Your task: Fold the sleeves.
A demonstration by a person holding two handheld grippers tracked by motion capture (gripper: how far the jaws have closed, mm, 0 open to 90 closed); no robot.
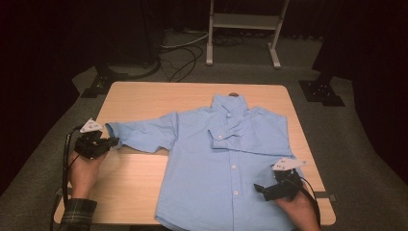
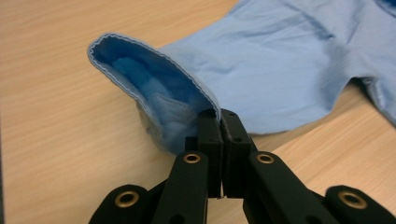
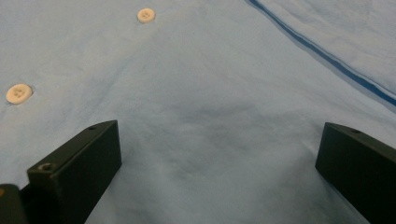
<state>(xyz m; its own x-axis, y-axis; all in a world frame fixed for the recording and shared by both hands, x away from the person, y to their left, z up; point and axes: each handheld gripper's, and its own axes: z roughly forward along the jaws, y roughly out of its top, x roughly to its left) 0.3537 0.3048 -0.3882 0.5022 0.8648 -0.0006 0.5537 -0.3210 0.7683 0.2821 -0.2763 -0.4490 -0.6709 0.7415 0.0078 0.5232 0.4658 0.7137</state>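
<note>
- Left gripper (image 1: 111, 141) at table's left, jaws pressed together, pinching cuff (image 2: 154, 100) of the stretched-out sleeve (image 1: 142, 133); cuff edge lifted and curled open above the wood in left gripper view.
- Sleeve long axis running level across the table, from the pinch rightward to the shirt body; likely fold direction: rightward, over the chest.
- Bare table (image 1: 130, 178) below and in front of that sleeve, plenty of room to lift and swing; table's left edge just behind the gripper.
- Blue shirt (image 1: 226, 163) lying flat, buttoned front up, collar toward far edge, hem at near edge; far-side sleeve already folded across the chest near the collar.
- Button placket (image 3: 18, 93) down the middle, a natural landing line for the cuff.
- Right gripper (image 1: 260, 188) over lower right of shirt, jaws spread wide, nothing between them, fabric just below; well apart from the cuff, so left hand clearly nearer.
- Table's right edge close beside shirt's side seam, little spare room there.
</note>
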